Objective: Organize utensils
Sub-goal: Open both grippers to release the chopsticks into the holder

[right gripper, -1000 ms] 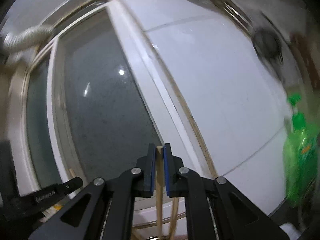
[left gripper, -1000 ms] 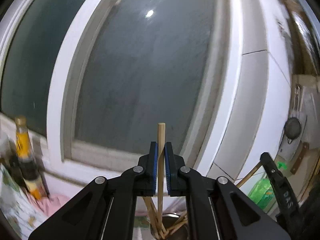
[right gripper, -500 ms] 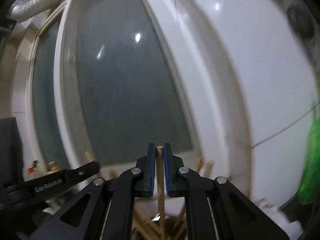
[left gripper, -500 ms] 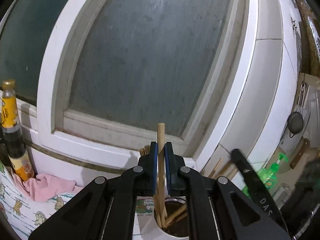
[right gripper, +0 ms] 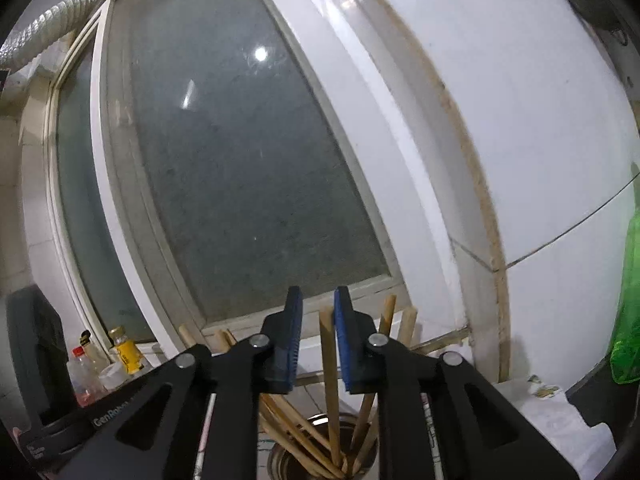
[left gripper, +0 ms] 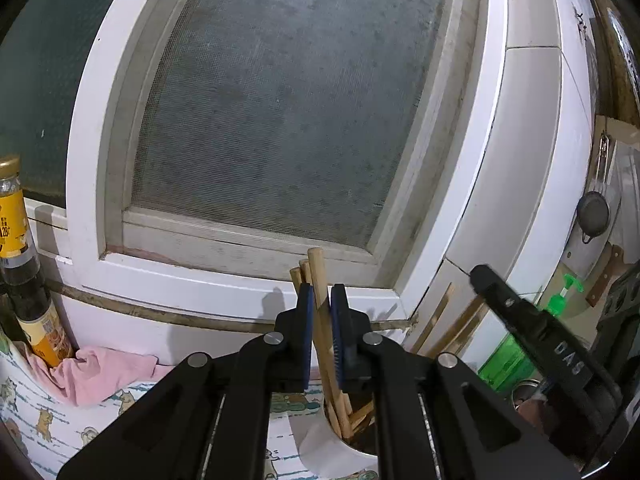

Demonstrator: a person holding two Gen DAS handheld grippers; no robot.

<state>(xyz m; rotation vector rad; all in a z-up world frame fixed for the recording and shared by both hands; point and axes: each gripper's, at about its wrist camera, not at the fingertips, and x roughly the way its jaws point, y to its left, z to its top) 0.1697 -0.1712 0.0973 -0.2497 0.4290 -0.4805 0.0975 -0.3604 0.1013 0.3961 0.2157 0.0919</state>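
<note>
Both grippers hover over a round utensil cup that holds several wooden chopsticks. In the left wrist view my left gripper has its jaws slightly apart around one chopstick, which stands in the cup. In the right wrist view my right gripper is open; a chopstick stands loose between its fingers, leaning by the right pad, its lower end in the cup. The right gripper's black finger shows at the right of the left wrist view.
A window with a white frame stands just behind the cup. A sauce bottle and a pink cloth are at the left, a green soap bottle at the right. Small bottles show at the left in the right wrist view.
Both grippers came down toward the cup with their chopsticks. Both jaws then parted, the right one wider, and the chopsticks now stand in the cup.
</note>
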